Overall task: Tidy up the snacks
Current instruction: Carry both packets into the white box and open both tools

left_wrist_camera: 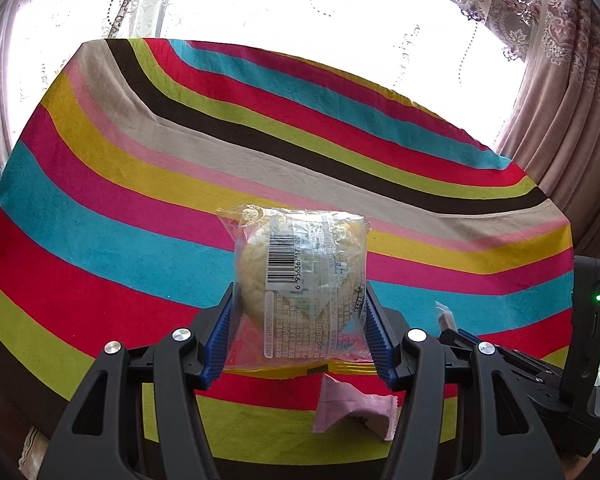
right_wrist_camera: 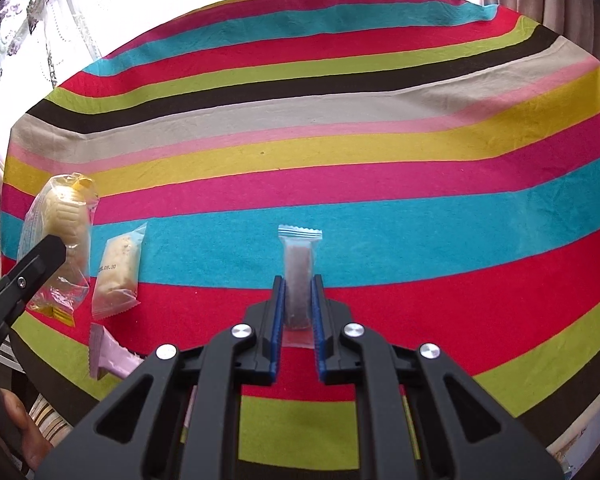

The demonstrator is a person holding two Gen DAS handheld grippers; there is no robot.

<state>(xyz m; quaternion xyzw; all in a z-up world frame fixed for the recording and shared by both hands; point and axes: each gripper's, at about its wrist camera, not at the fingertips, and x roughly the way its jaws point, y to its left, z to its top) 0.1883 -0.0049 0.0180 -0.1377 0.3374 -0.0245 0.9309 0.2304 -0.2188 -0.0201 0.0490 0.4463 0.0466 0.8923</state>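
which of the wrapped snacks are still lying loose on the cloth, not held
Two: the clear-wrapped pale cake bar and the pink packet. The round bun in clear wrap sits in the left tool, the blue-topped bar in the right tool.

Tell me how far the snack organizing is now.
Nothing looks grouped yet. In hand: the left gripper clamps a clear-wrapped round pale bun; the right gripper clamps a slim blue-topped snack bar. Left: a clear-wrapped beige cake slice and a pink wrapped candy lie loose on the striped cloth.

tongs [left_wrist_camera: 300, 320] | black arms | blue ribbed pads [right_wrist_camera: 279, 312] | silver screws [left_wrist_camera: 181, 335]
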